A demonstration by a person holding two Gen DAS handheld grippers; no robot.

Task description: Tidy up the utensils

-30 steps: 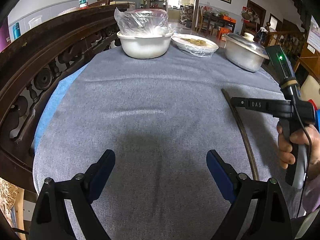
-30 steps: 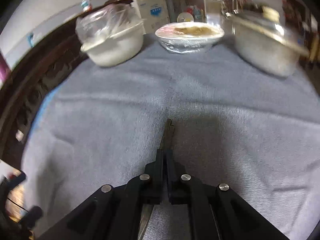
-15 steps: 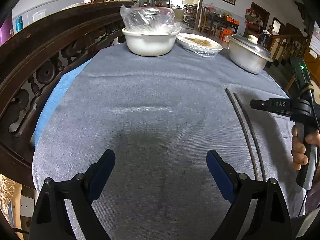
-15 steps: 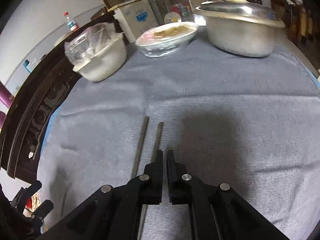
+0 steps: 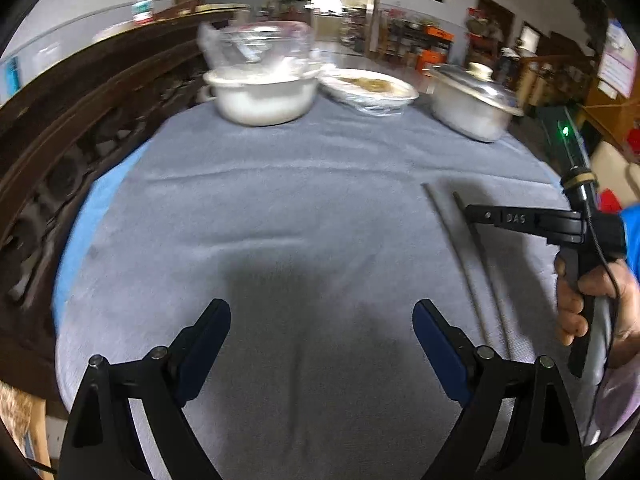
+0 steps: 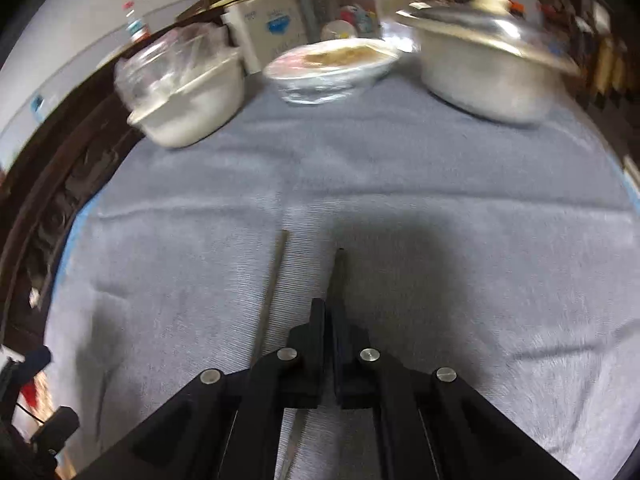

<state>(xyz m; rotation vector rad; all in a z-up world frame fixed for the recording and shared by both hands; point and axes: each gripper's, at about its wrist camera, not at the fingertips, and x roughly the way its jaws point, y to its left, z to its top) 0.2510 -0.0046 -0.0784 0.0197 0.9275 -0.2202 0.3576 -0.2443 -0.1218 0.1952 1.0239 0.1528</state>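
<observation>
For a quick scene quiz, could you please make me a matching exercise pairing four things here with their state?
Things:
1. left claw
2. right claw
3. pot
4. plate

States:
a. covered with a metal lid
b. wide open, nothing between its fingers
c. wrapped in clear film
d. shut, over the chopsticks on the cloth

Pairs: 1-b, 2-d, 3-a, 4-c

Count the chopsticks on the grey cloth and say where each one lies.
2. The left chopstick lies bare on the grey cloth; the right chopstick runs alongside it, partly under the shut right claw. None seems hidden.
</observation>
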